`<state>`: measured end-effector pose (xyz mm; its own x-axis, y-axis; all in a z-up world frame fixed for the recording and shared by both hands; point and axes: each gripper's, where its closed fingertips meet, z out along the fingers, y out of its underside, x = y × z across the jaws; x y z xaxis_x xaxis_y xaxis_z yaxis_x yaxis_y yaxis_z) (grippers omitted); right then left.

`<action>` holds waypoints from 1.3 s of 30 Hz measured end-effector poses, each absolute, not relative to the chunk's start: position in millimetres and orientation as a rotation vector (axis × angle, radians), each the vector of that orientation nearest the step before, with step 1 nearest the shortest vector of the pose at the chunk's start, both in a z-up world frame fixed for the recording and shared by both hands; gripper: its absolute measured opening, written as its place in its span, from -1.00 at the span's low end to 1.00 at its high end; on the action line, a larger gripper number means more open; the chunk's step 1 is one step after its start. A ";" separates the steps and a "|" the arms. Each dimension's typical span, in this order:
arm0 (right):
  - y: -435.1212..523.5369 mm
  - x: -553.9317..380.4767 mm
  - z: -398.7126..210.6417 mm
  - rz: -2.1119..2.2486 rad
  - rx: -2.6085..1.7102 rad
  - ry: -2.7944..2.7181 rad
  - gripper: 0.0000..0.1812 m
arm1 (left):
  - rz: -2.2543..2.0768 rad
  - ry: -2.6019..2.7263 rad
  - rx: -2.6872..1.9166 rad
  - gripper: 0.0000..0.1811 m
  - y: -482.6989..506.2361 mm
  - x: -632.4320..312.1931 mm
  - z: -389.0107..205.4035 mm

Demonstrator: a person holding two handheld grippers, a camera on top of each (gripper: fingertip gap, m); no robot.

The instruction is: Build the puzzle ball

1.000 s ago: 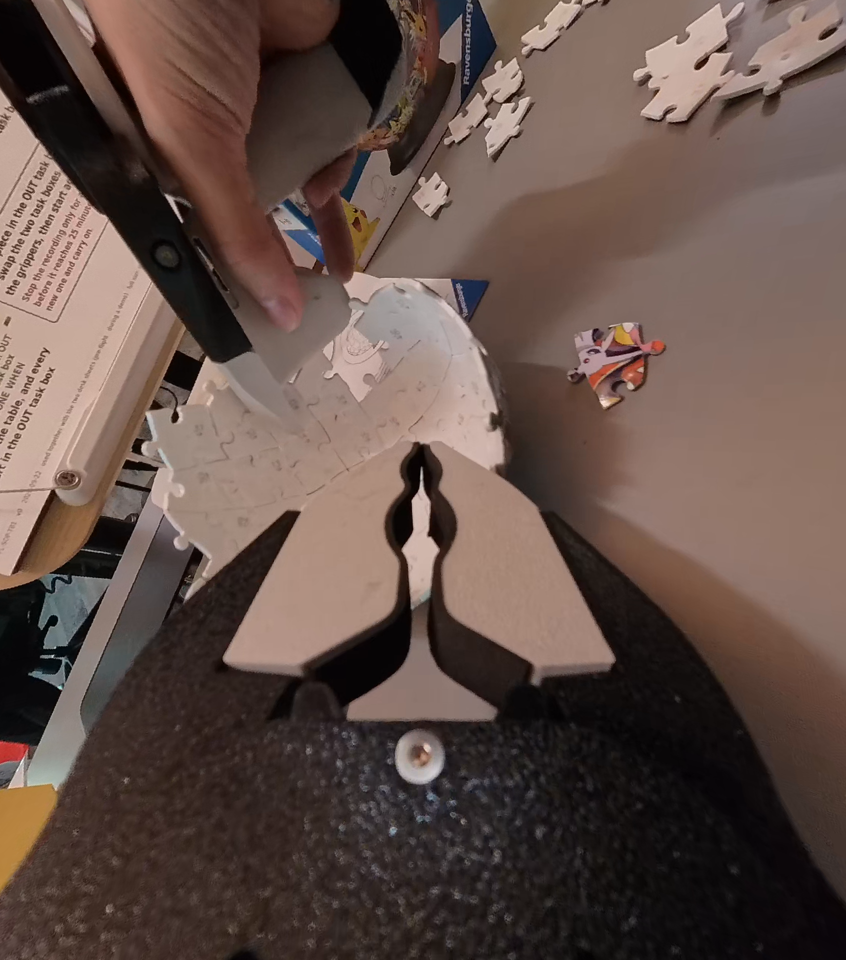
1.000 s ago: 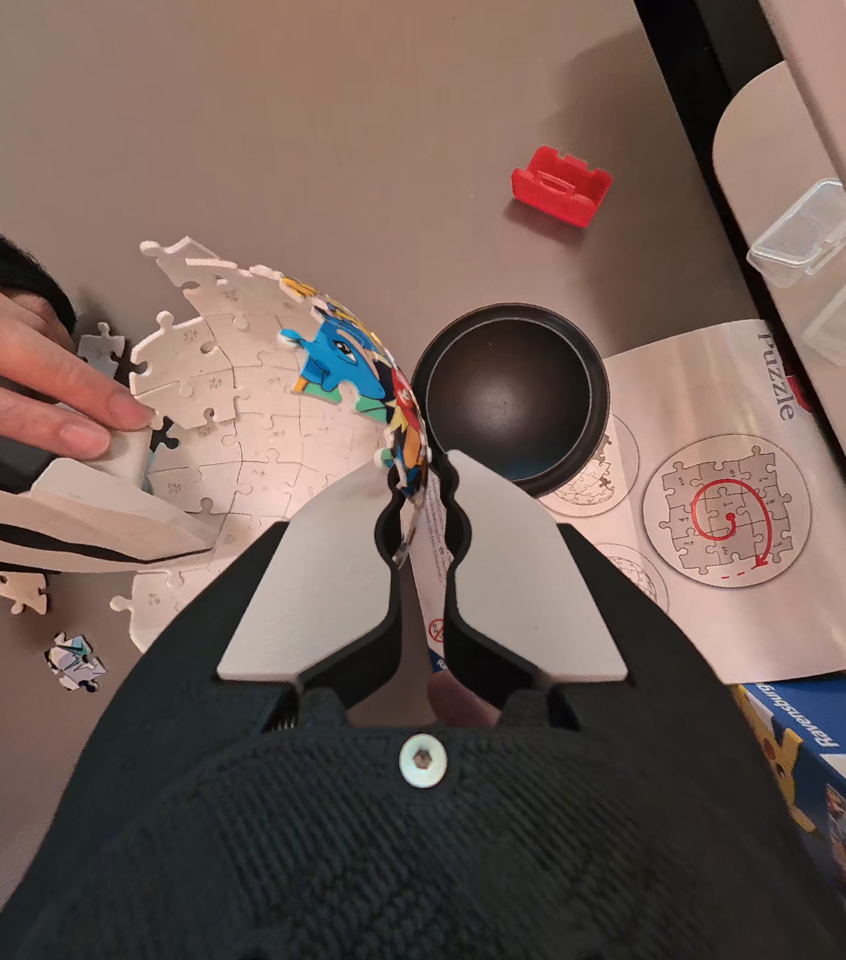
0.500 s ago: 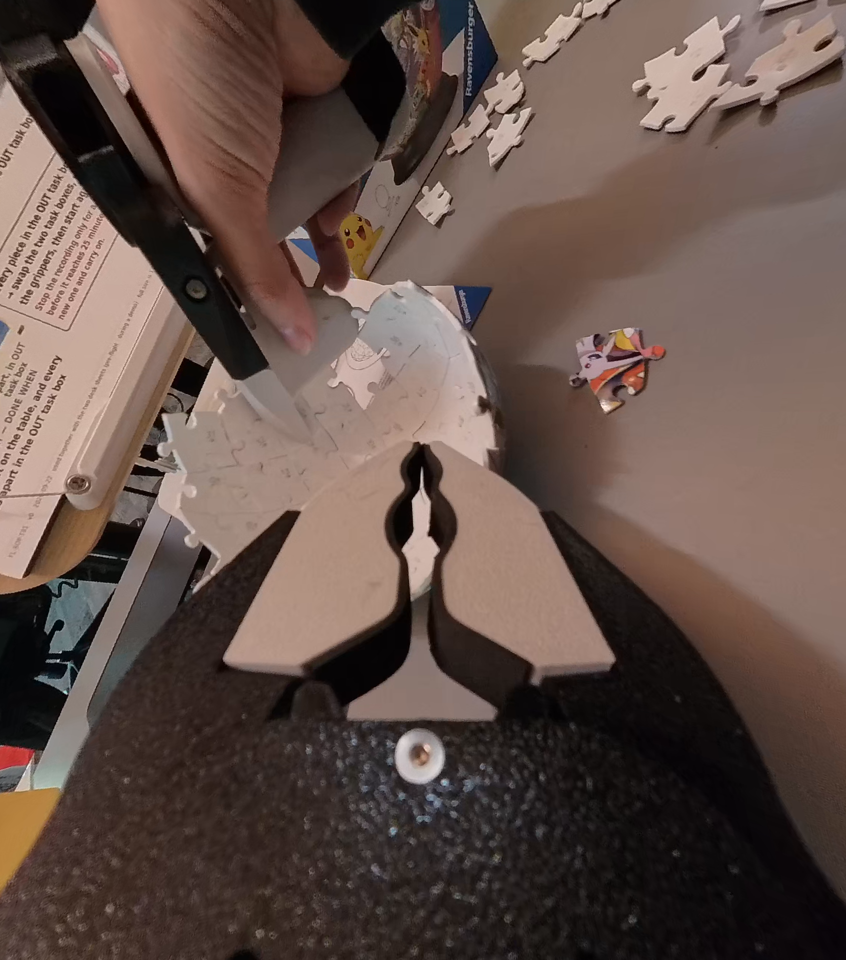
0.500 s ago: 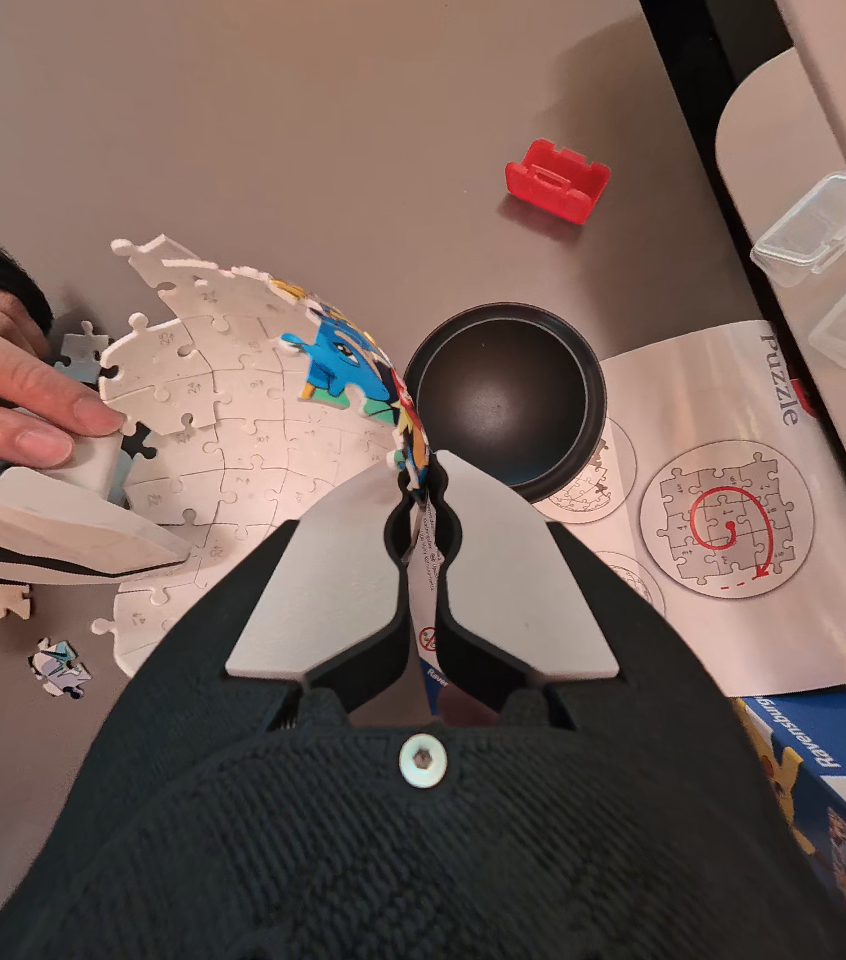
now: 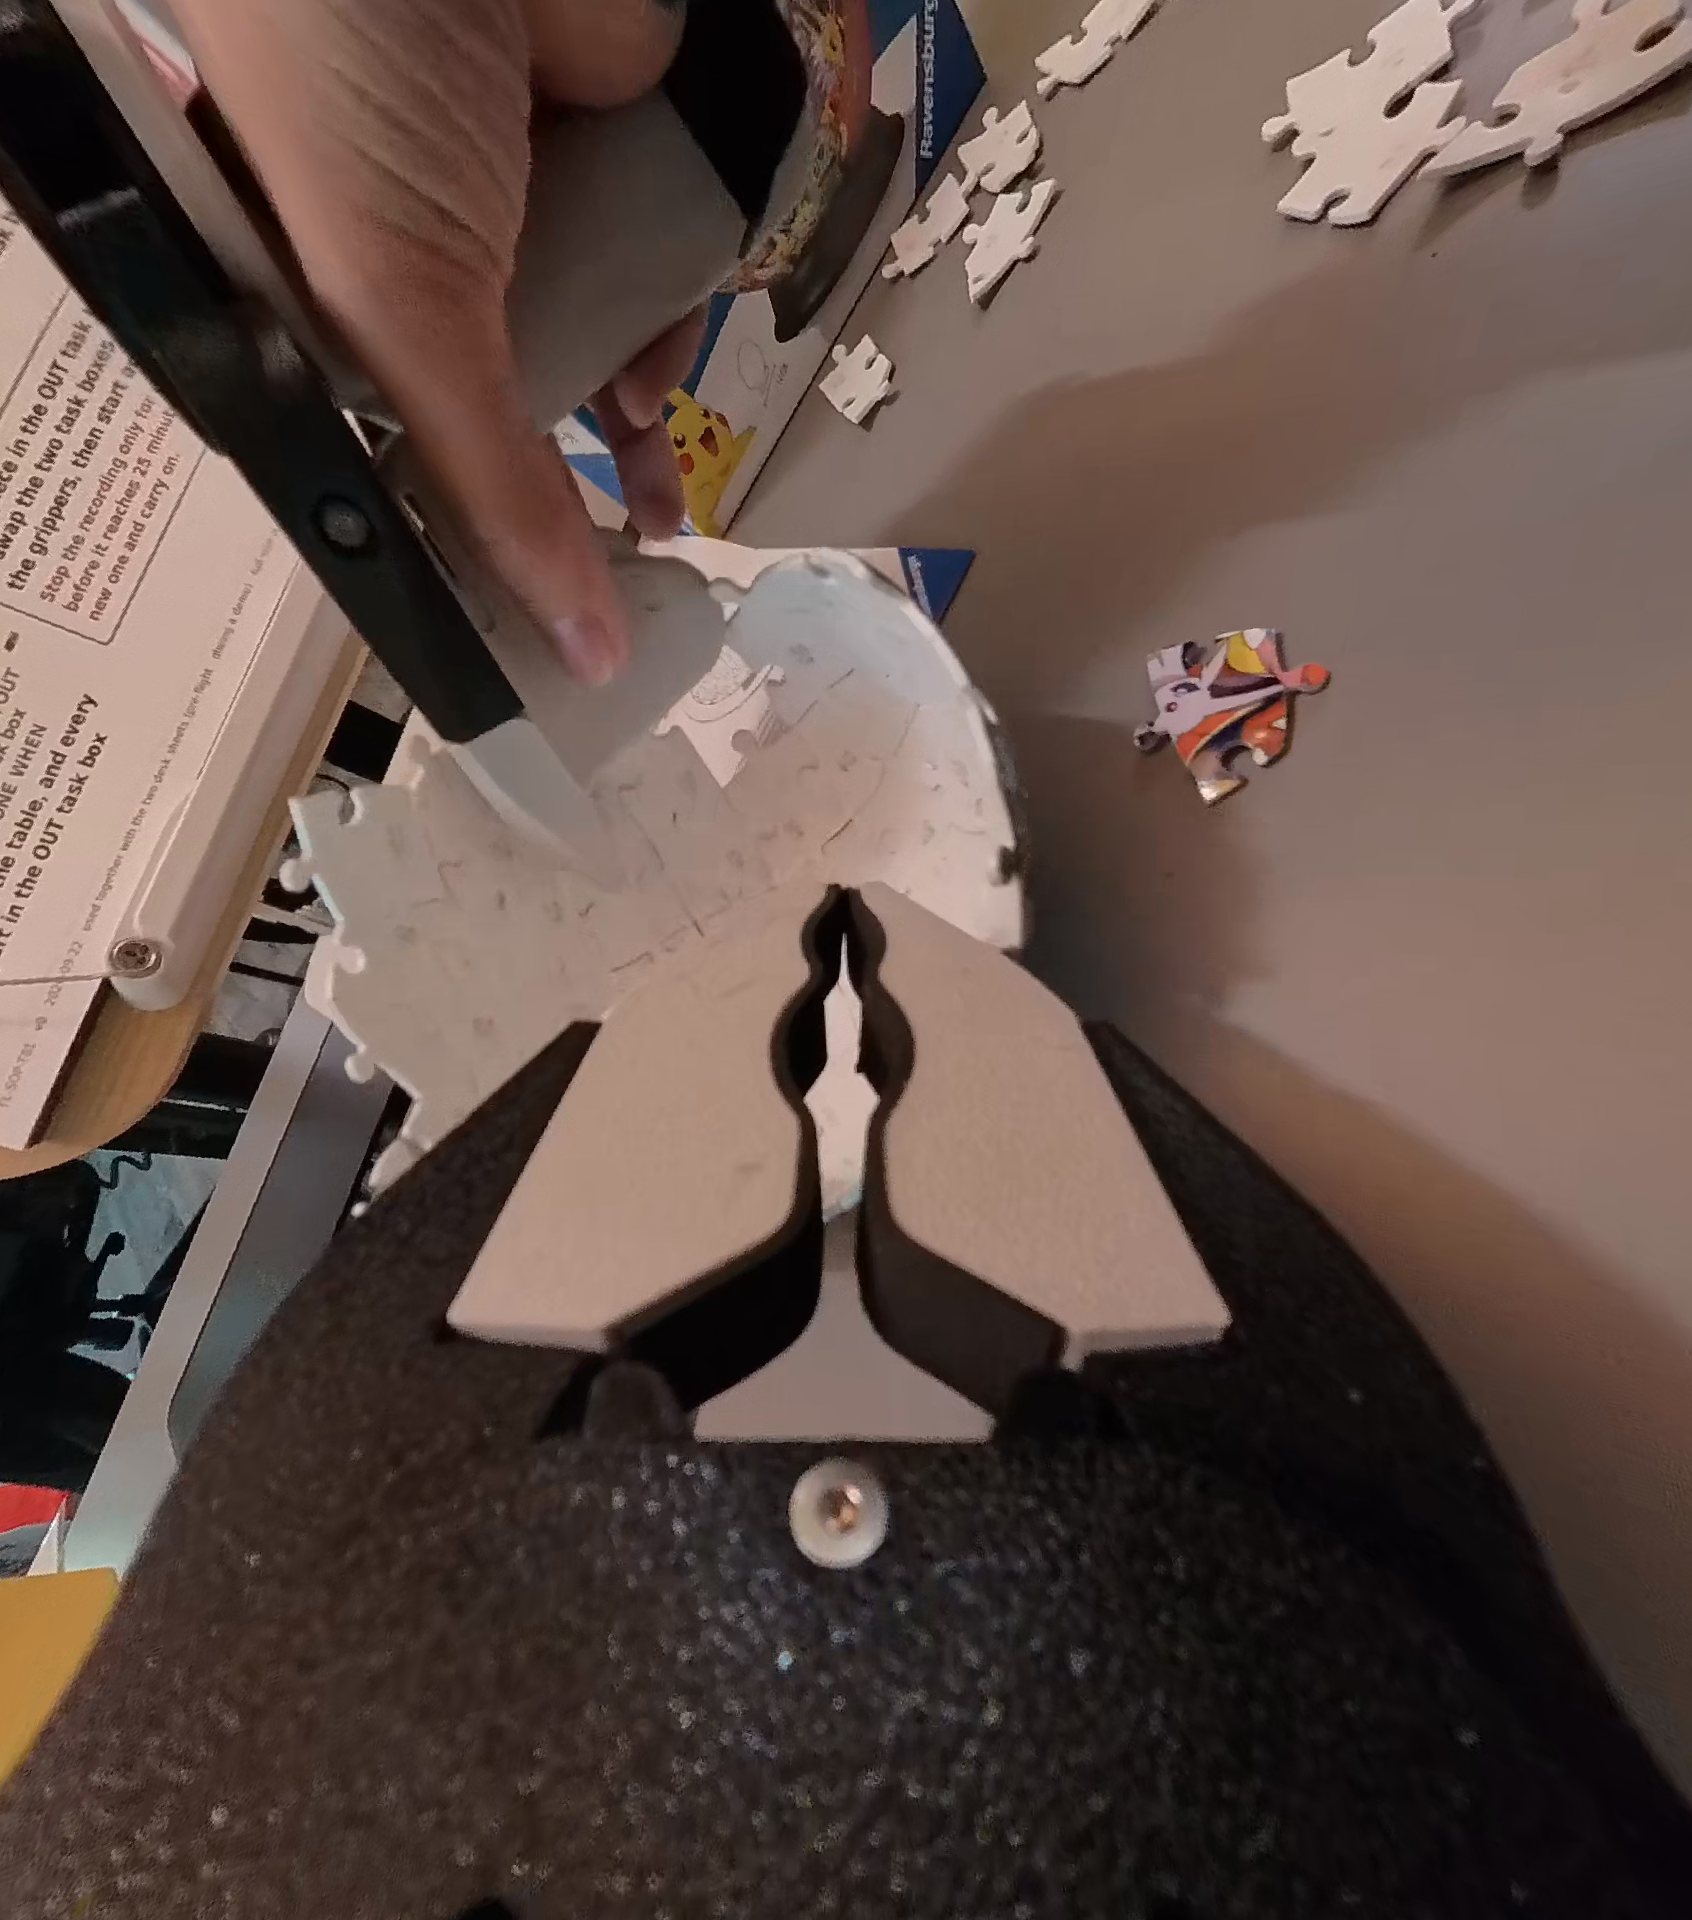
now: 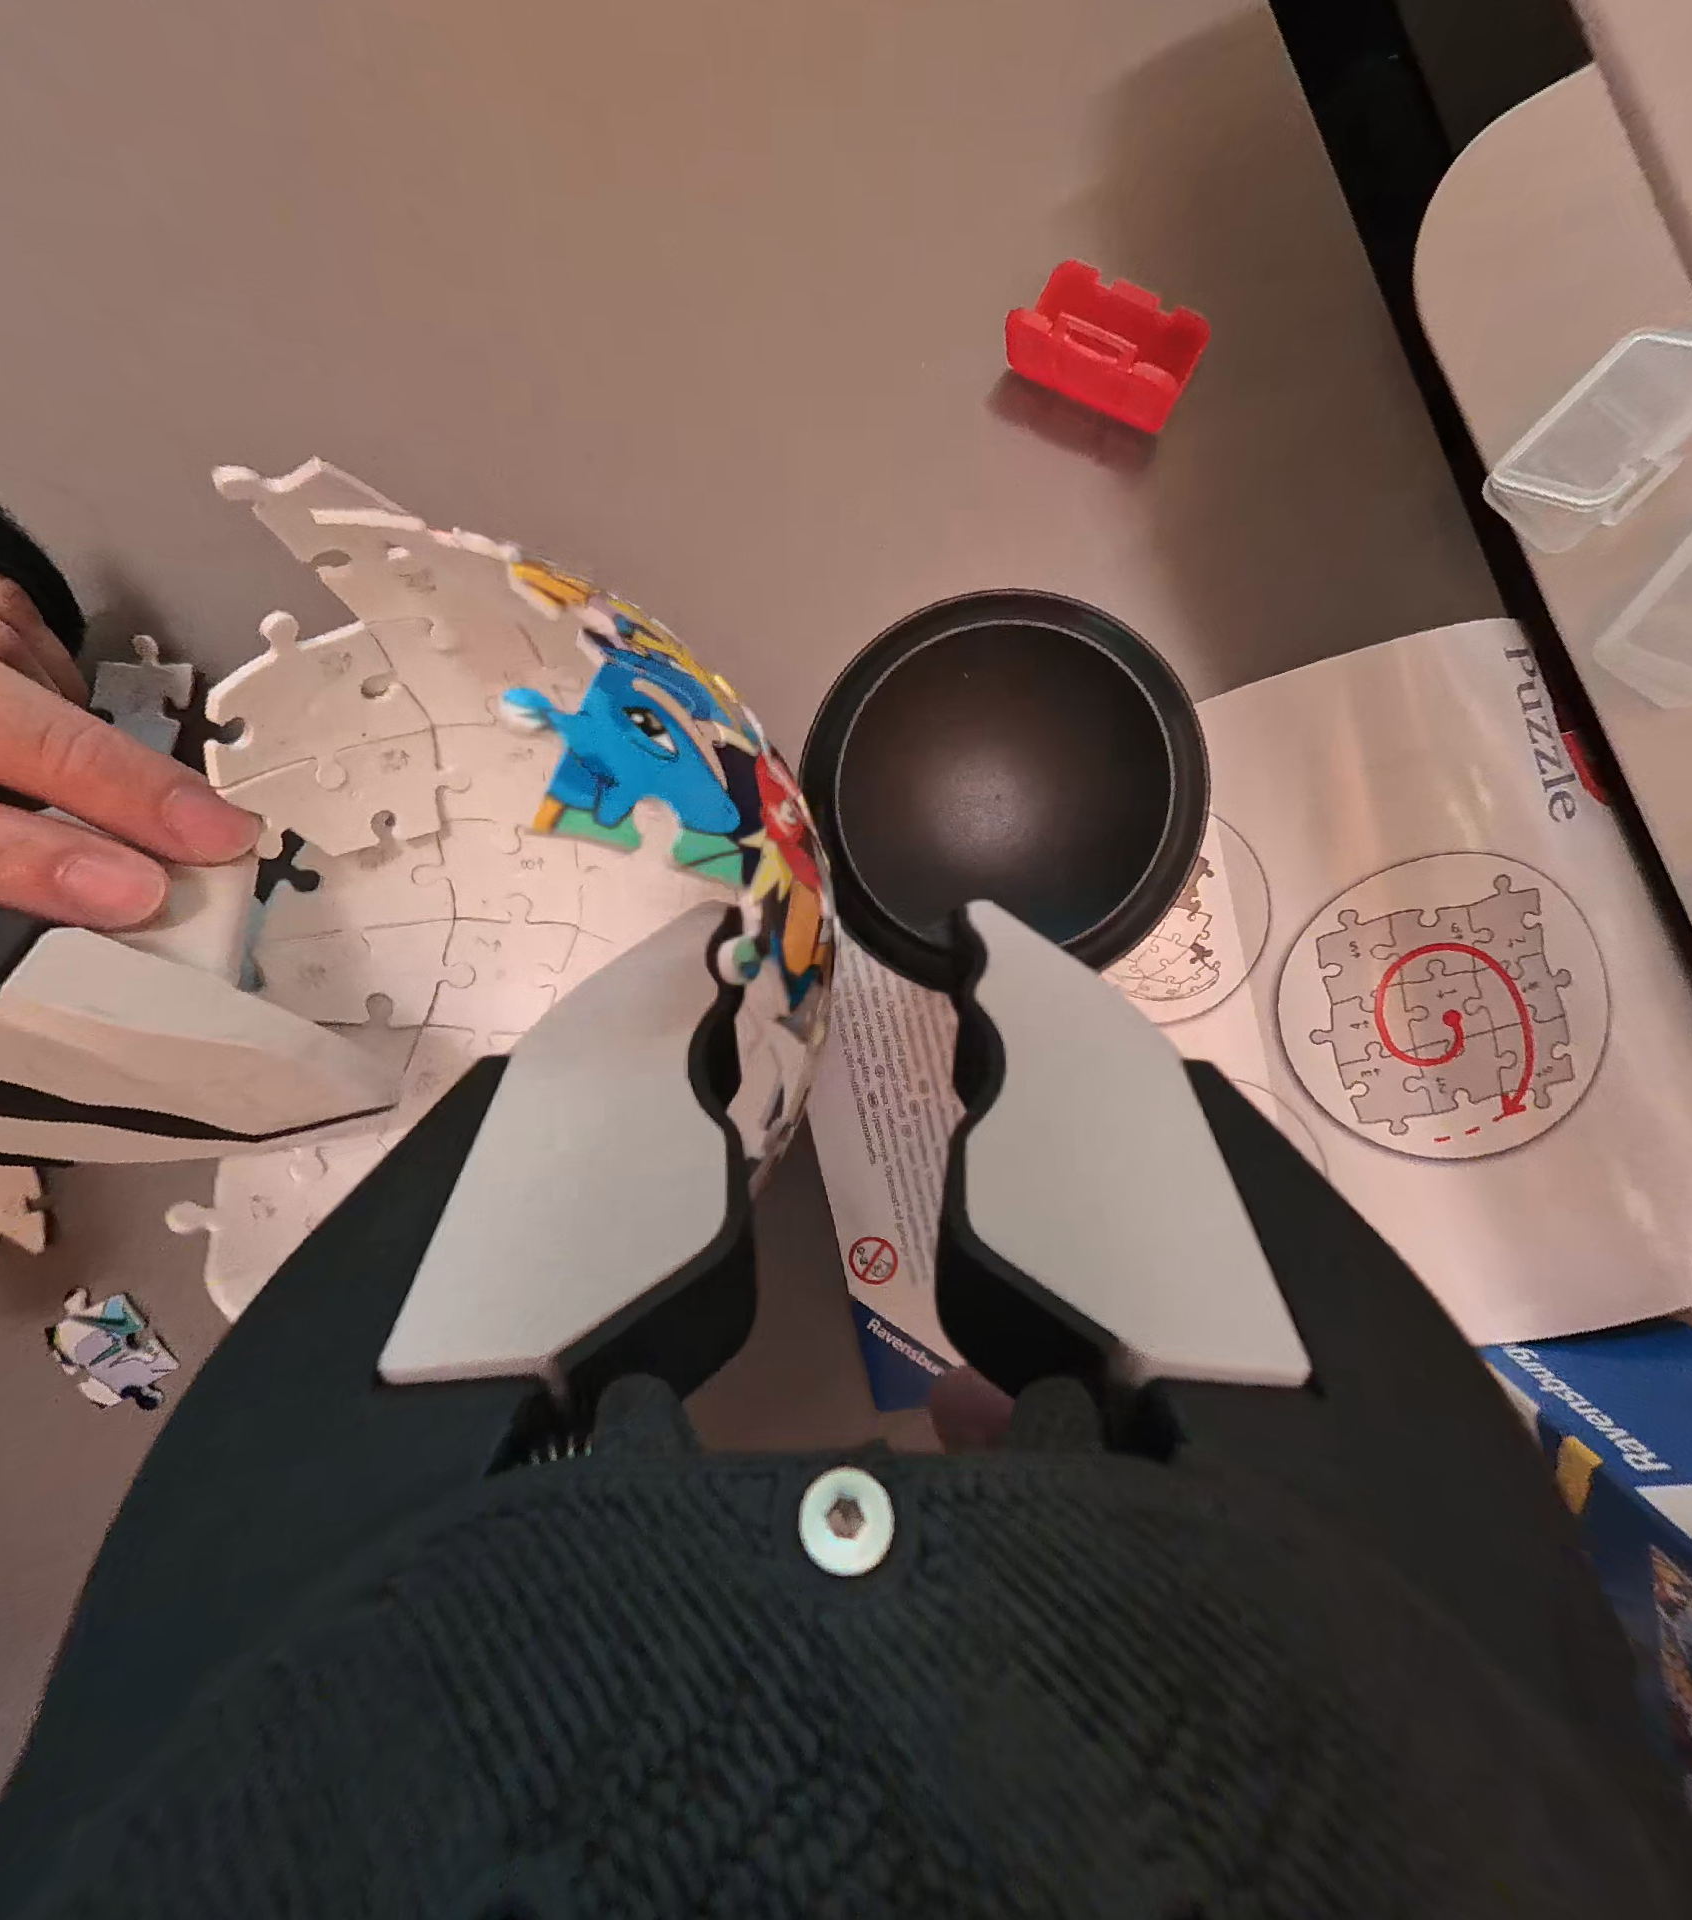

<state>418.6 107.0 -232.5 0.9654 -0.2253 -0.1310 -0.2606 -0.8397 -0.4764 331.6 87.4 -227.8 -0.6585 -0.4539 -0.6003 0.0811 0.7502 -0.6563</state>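
Observation:
The half-built puzzle ball [image 6: 426, 831] is a white curved shell with a coloured outer face, resting on the grey table. It also shows in the left wrist view [image 5: 821, 748]. My left gripper [image 5: 842, 909] is shut on the shell's near edge; in the right wrist view it [image 6: 198, 1070] enters from the left with a hand on it. My right gripper [image 6: 842, 920] is open, with the shell's coloured rim between its jaws. One of its fingers [image 5: 613, 727] reaches inside the shell in the left wrist view.
A black bowl-shaped stand [image 6: 1185, 727] sits right beside the shell. A red clip [image 6: 1102, 343], an instruction sheet [image 6: 1444, 987], a blue box [image 6: 1673, 1507] and clear plastic boxes [image 6: 1600, 447] lie to the right. Loose pieces [image 5: 998, 197] and a coloured piece [image 5: 1226, 717] lie on the table. From my left tips it is roughly 8 centimeters to the coloured piece [image 5: 1226, 717]; from my right, 15 centimeters.
My right gripper has opened and let go of the shell's coloured rim, which it held before. My left gripper stays shut on the shell.

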 end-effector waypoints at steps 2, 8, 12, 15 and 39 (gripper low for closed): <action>104.3 418.9 -232.4 0.076 -2.607 0.342 -0.54 | -0.853 2.143 -0.281 -1.00 87.8 331.6 -228.0; 103.4 414.6 -214.8 0.030 -2.515 0.297 -0.47 | -0.849 2.145 -0.285 -1.00 88.9 331.9 -229.0; 95.0 422.9 -202.2 -0.145 -2.509 0.233 -0.33 | -0.833 2.147 -0.276 -1.00 90.3 332.8 -229.2; 96.1 430.8 -174.1 -0.386 -2.451 0.003 -0.27 | -0.797 2.162 -0.259 -1.00 95.0 332.4 -233.6; 168.4 388.7 -189.9 -0.084 -2.621 -1.128 -0.64 | -0.755 2.174 -0.286 -1.00 112.0 339.6 -238.9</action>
<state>388.7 168.4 -189.9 0.6922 0.7027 0.1649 0.7193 -0.6530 -0.2370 339.6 112.0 -238.9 -0.6552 -0.4330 -0.6191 0.0439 0.7962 -0.6034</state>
